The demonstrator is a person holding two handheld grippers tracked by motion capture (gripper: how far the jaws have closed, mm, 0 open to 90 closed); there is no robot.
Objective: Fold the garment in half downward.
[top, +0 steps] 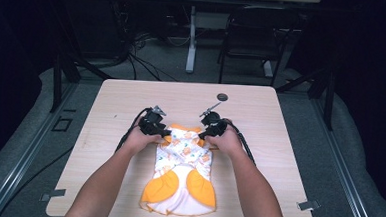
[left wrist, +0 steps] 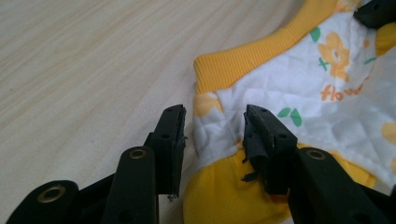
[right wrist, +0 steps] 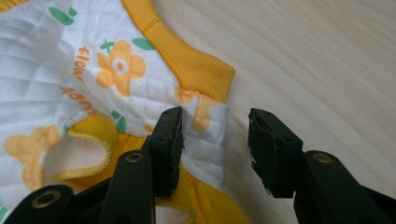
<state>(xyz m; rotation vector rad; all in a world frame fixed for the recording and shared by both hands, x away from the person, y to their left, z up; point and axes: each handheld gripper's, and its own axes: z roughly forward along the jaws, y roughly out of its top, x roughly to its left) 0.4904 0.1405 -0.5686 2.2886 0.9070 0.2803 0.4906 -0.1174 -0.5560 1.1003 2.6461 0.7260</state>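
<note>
Baby clothing (top: 182, 170), white quilted cloth with orange flowers, yellow ribbed hem and yellow patches, lies flat on the wooden table (top: 105, 114), in its middle towards the person's edge. Left tongs (top: 165, 133) sit at the garment's far left corner, right tongs (top: 203, 135) at its far right corner, each in a hand that rests on the table beside the cloth. In the left gripper view the left tongs (left wrist: 214, 135) stand spread, with a fold of quilted cloth between the jaws but not pinched. In the right gripper view the right tongs (right wrist: 215, 140) are spread wide; one jaw touches the garment's corner, the other stands over bare wood.
</note>
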